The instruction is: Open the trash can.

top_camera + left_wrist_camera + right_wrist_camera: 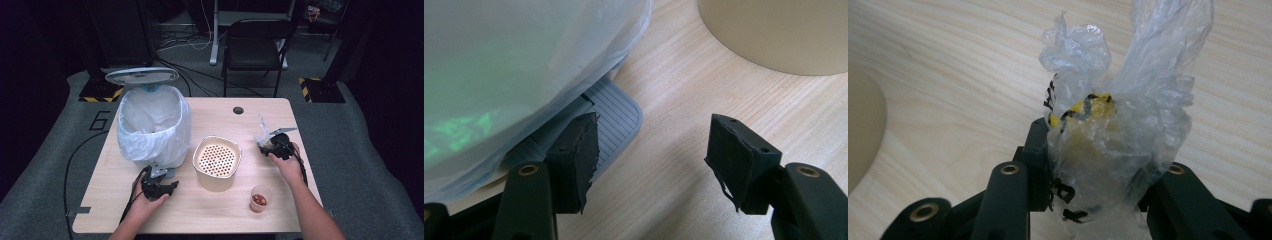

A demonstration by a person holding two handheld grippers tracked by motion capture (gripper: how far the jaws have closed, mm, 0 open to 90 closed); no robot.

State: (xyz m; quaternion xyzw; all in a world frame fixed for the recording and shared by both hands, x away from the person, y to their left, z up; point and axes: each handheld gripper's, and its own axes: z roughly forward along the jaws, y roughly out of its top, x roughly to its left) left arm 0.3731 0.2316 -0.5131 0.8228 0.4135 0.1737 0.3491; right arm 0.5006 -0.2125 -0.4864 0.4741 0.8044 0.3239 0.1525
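The right gripper is squeezing a crumpled wrapper between its jaws, near the table's right edge. The left gripper is sitting with its jaws wide apart and nothing in them, by the bin's pedal near the left front. A pot is standing mid-table, a cup near the front edge.
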